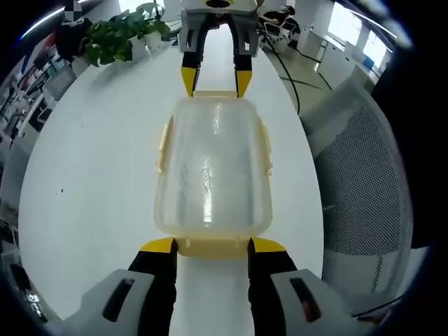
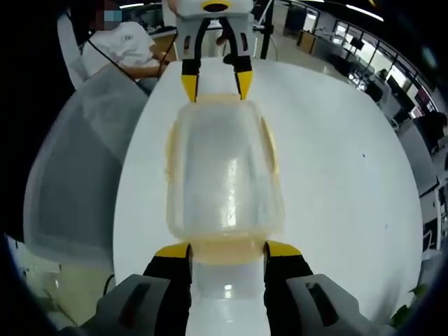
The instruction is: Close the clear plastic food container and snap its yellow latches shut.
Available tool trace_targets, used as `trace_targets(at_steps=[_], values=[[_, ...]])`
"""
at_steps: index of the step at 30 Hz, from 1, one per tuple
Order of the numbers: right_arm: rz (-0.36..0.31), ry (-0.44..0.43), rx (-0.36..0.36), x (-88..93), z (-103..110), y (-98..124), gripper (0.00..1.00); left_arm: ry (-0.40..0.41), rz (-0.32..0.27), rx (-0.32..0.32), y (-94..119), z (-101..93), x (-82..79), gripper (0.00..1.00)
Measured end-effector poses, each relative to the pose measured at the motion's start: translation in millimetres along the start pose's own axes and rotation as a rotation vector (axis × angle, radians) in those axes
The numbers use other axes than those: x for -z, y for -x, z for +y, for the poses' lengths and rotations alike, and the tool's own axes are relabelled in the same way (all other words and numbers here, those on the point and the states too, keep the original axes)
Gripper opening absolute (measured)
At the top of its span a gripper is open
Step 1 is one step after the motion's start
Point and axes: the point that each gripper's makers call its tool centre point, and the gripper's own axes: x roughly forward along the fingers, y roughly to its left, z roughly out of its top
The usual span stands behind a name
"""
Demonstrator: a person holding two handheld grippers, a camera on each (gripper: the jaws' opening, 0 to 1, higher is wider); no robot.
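The clear plastic food container (image 1: 213, 168) (image 2: 224, 175) lies lengthwise on the white table (image 1: 91, 182) with its lid on top. Pale yellow latches run along both long sides (image 1: 164, 143) (image 2: 269, 147). My left gripper (image 1: 213, 245) is open, its yellow-tipped jaws straddling the near end latch (image 1: 213, 247). At the opposite end, my right gripper (image 2: 228, 250) is open in the same way around the other end latch (image 2: 228, 252). Each gripper appears across the container in the other view: the right gripper (image 1: 215, 82) and the left gripper (image 2: 216, 85).
A potted plant (image 1: 126, 35) stands at the table's far end. A mesh-backed chair (image 1: 364, 175) (image 2: 77, 161) is beside the table edge. A person in a white shirt (image 2: 129, 42) sits beyond it. A black cable (image 1: 287, 70) runs off the table.
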Motion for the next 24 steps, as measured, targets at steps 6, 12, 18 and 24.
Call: trace_targets(at_steps=[6,12,18,24], values=[[0.0,-0.013,0.0,9.9,1,4,0.39,-0.006,0.0,0.003,-5,0.0,-8.6,0.39],[0.002,-0.013,0.005,19.7,0,7,0.39,-0.01,-0.001,0.003,-9,-0.5,-18.4,0.39],[0.001,-0.015,0.011,27.4,-1,11,0.39,-0.009,-0.002,0.003,-13,-0.3,-26.5,0.39],[0.006,-0.017,0.012,37.5,-2,13,0.39,-0.01,-0.003,0.004,-19,0.2,-35.1,0.39]])
